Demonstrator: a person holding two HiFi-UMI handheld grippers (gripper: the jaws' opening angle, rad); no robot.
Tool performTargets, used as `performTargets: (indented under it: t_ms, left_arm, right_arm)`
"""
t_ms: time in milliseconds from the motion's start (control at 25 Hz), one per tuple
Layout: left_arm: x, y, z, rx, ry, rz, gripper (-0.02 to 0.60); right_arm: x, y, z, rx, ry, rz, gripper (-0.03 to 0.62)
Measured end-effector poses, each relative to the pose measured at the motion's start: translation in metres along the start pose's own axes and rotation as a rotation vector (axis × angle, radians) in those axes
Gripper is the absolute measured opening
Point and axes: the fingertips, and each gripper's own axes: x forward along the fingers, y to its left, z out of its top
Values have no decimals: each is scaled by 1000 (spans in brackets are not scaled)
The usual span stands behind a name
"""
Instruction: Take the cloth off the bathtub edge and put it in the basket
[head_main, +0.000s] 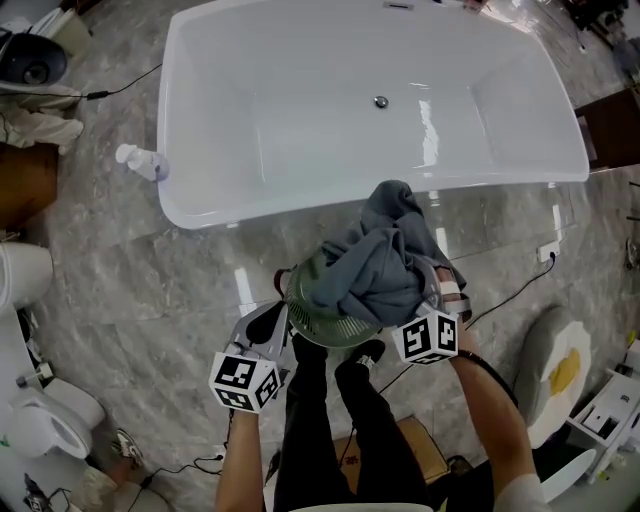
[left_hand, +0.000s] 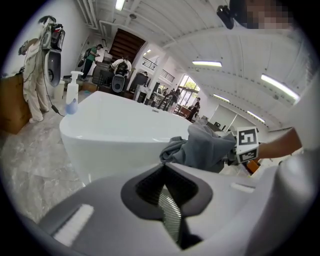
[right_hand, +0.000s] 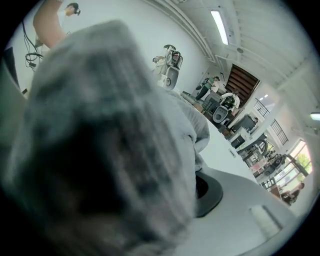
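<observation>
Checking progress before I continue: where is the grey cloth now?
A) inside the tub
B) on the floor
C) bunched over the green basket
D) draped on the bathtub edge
C: the head view shows the cloth bunched over the basket at the right gripper, clear of the bathtub rim.

Cloth (head_main: 385, 262): plain slate grey-blue. Basket (head_main: 335, 330): pale green, finely ribbed slots. Bathtub (head_main: 300, 100): glossy white. Floor (head_main: 150, 290): grey, marble-veined. Your left gripper (head_main: 281, 314) and right gripper (head_main: 441, 292): grey bodies, cubes with black-and-white square markers. Your trousers (head_main: 310, 440): black.
</observation>
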Motion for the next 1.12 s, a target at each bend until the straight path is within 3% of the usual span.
performTargets:
  t_ms: [200, 360, 760, 1120]
  left_arm:
    - [3, -10, -7, 4, 14, -6, 57]
    - [7, -11, -18, -20, 30, -1, 57]
    - [32, -11, -55, -65, 90, 8, 57]
    - [45, 14, -121, -124, 134, 36, 57]
  right_arm:
    - [-13, 38, -15, 86, 15, 61, 230]
    - [-8, 72, -34, 221, 50, 118, 230]
    - [43, 163, -63, 491, 125, 212, 232]
    - [107, 240, -101, 554, 198, 303, 233]
